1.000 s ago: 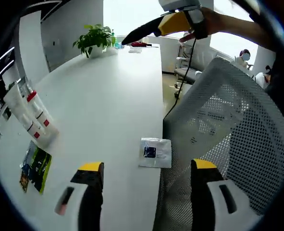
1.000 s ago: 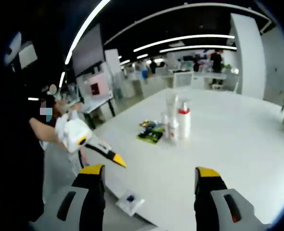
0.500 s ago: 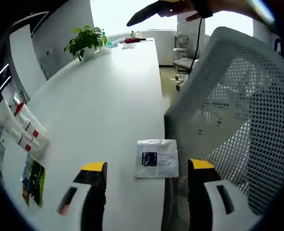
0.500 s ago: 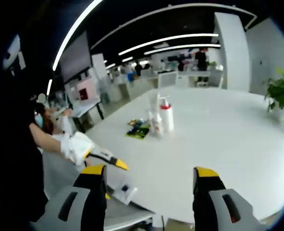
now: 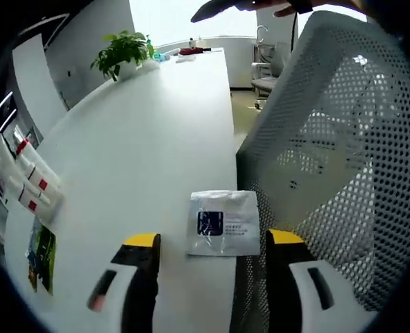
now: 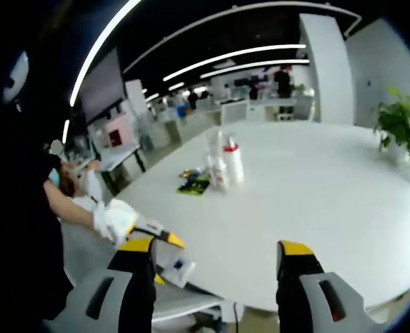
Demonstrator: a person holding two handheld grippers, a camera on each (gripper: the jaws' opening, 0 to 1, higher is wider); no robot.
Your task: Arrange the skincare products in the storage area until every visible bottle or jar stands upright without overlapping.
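Bottles (image 5: pixel 28 177) crowd the far left of the left gripper view, a tight cluster of white ones with red caps and labels on the white bench (image 5: pixel 149 132), with a green and yellow packet (image 5: pixel 41 246) lying flat just nearer; the fisheye bends them so much that I cannot tell from here whether each stands truly upright. The left tool (image 5: pixel 211 253) hangs over the near edge of the bench with its jaws spread and nothing between them, a flat white sachet (image 5: pixel 223 222) with a dark blue square lying just ahead of them by the edge. To the right, a white mesh chair back (image 5: pixel 336 152) rises close to the bench, and a potted plant (image 5: pixel 125 52) sits at the far end. In the right gripper view, the right tool (image 6: pixel 215 260) is likewise spread and empty, held well back from the bench, which suggests neither hand has committed to a reach yet. The bottles stand grouped near the middle of the bench there, seemingly upright and touching or nearly so, the packet just left of them. The left tool shows at the near left in a gloved hand (image 6: pixel 114 218), poised above the sachet. Both tools being well apart from the cluster, I judge the arranging still lies ahead.
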